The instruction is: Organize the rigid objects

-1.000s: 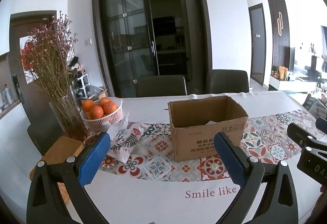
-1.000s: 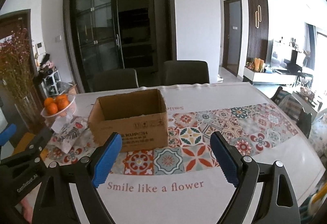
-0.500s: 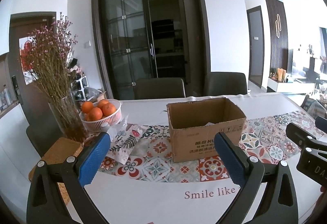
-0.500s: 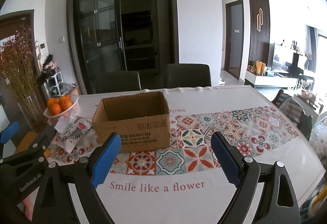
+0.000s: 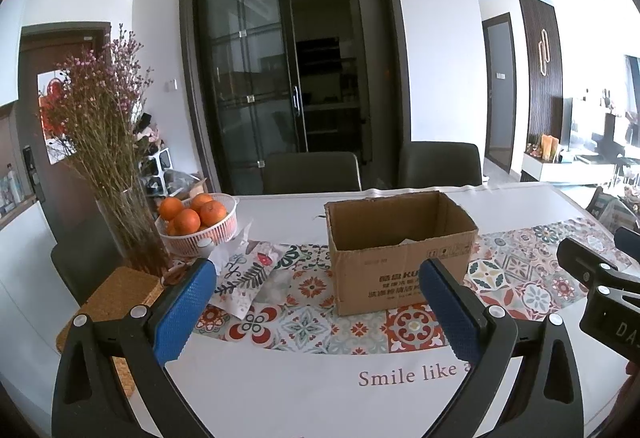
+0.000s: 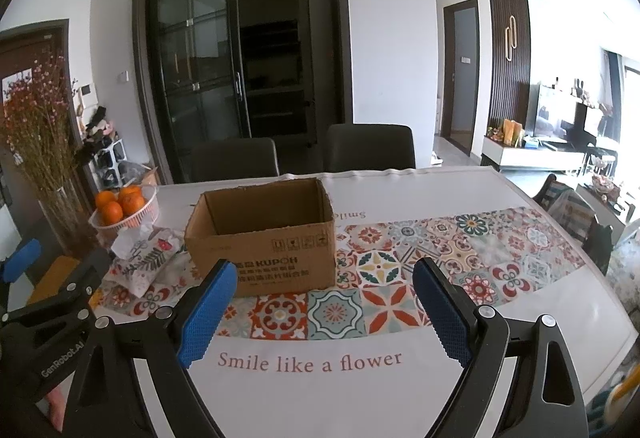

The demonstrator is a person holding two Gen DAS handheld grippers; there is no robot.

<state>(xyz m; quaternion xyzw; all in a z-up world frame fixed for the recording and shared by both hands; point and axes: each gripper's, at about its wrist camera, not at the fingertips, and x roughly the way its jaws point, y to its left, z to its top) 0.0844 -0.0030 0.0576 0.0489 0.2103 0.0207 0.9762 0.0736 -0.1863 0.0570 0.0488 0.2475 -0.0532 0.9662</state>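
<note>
On patterned tablecloth [image 6: 440, 250], cardboard box [image 6: 264, 238], dining chairs [image 6: 370, 146]

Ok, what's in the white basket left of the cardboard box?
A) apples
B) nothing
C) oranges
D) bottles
C: the white basket, next to the vase of dried flowers and left of the cardboard box, holds several oranges.

We see an open brown cardboard box [image 6: 262, 238] standing upright on the patterned strip of the bench [image 6: 440, 378], printed side facing us, something pale inside.
</note>
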